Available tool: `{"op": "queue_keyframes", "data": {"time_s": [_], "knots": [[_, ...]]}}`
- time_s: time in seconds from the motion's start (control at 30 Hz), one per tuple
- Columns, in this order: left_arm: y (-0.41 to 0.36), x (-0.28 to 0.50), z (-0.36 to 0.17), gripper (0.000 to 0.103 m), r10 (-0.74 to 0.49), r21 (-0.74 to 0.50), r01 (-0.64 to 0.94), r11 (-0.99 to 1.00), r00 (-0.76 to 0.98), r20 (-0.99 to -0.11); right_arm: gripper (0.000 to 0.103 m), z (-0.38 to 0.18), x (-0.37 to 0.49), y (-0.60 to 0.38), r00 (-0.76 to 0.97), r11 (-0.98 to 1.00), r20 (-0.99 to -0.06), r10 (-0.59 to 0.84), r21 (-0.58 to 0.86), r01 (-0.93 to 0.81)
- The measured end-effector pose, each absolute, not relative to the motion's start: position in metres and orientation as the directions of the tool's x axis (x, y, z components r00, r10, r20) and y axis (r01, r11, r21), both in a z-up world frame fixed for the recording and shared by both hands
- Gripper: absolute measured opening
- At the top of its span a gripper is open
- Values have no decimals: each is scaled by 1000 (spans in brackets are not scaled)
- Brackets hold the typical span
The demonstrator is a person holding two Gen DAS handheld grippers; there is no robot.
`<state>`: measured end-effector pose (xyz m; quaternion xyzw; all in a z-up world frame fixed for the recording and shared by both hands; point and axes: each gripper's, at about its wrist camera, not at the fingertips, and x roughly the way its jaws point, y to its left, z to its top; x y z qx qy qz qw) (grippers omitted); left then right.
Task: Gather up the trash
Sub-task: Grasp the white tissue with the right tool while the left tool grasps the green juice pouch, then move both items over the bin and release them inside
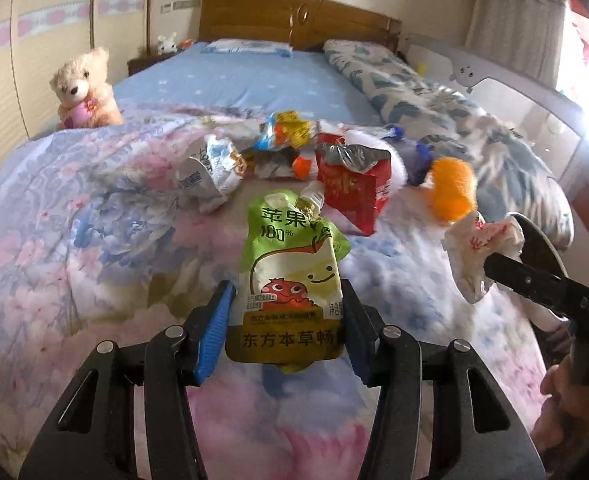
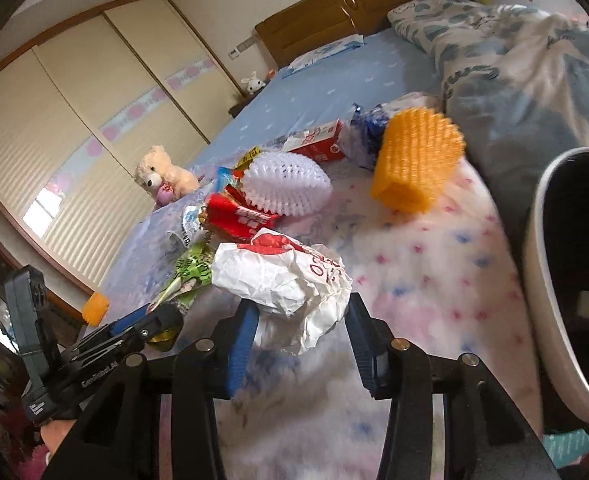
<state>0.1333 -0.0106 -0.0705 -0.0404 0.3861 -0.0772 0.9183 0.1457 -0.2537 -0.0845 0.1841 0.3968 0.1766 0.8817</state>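
A green juice pouch (image 1: 290, 276) with a white spout hangs upright above the flowered quilt, and my left gripper (image 1: 286, 312) is shut on its lower part with both blue pads against its sides. A crumpled white paper wrapper with red print (image 2: 286, 280) sits between the blue pads of my right gripper (image 2: 300, 320), which is shut on it. The left wrist view shows that wrapper (image 1: 478, 248) at the right, in the right gripper (image 1: 510, 248). In the right wrist view the left gripper (image 2: 154, 316) and its pouch (image 2: 190, 276) are at the lower left.
More trash lies further up the bed: a torn red carton (image 1: 350, 188), a silver-white wrapper (image 1: 210, 172), a colourful wrapper (image 1: 286, 132), an orange foam net (image 2: 418, 160) and a white foam net (image 2: 286, 184). A white-rimmed bin (image 2: 534, 272) stands at the right. A teddy bear (image 1: 84, 88) sits far left.
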Motion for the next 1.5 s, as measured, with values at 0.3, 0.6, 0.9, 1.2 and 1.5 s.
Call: {"op": "queue_keyframes", "data": {"time_s": [0.3, 0.6, 0.9, 1.2, 1.5], "knots": [[-45, 106, -53, 51, -289, -173, 234, 957, 684, -670, 43, -74, 108, -291, 672, 890, -628, 392, 443, -105], [-101, 102, -49, 51, -376, -162, 366, 916, 643, -667, 42, -65, 83, -337, 715, 903, -624, 313, 430, -20], [-153, 106, -46, 51, -437, -162, 456, 875, 602, -668, 42, -60, 66, -386, 748, 910, -628, 216, 407, 79], [-206, 113, -42, 51, -486, -142, 545, 827, 563, -668, 42, -63, 62, -427, 749, 907, -646, 147, 391, 159], [-247, 127, -41, 51, -498, -115, 588, 800, 546, -674, 42, -64, 70, -453, 738, 908, -666, 104, 366, 202]]}}
